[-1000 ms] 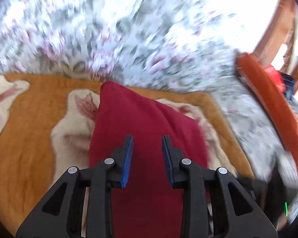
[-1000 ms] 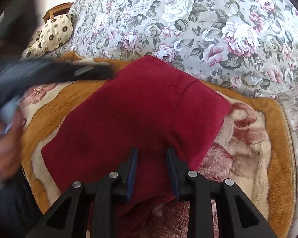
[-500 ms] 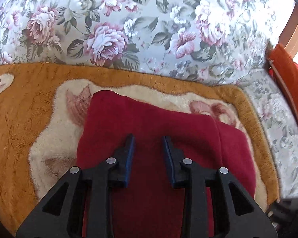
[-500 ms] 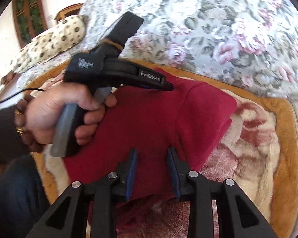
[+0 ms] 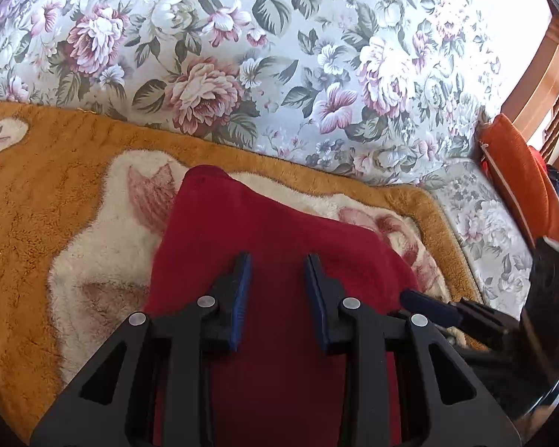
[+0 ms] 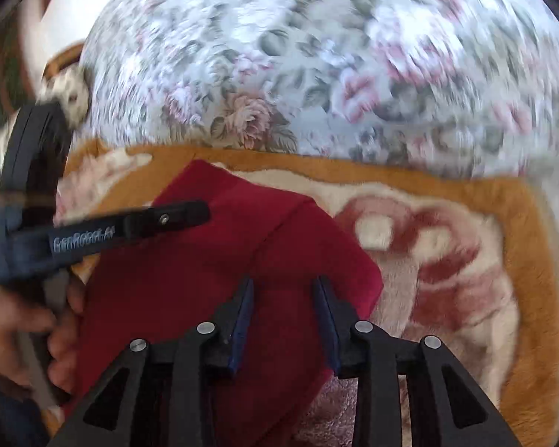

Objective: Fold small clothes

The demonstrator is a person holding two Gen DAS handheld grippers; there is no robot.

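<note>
**Red garment lay folded on the plush blanket, both grippers parted above it**

The dark red garment (image 5: 279, 246) was a soft, fleecy piece lying flat on an orange and cream blanket (image 5: 37, 193) with pink flower shapes. In the right wrist view a straight seam or fold line ran across the garment (image 6: 190, 279), and one squared corner reached toward the blanket's big red motif. Its far end came to a rounded point near the blanket's orange border.

The left gripper (image 5: 275, 290) stood over the cloth with its blue-padded fingers apart and nothing between them. The right gripper (image 6: 284, 313) was likewise spread wide, empty, over the garment's near edge; whether its tips touched the cloth could not be told.

White lettering on the side of the left gripper (image 6: 130, 223), seen from the right wrist camera, looked like "GenRobot", but blur made the rest unreadable. The person's left hand (image 6: 26, 339) wrapped its handle.

Behind the blanket rose a floral sofa back (image 5: 279, 56) in grey, pink and green. An orange cushion (image 5: 521, 186) leaned at the sofa's right end, against a wooden frame (image 5: 551, 70). The right wrist view was smeared by motion.
</note>
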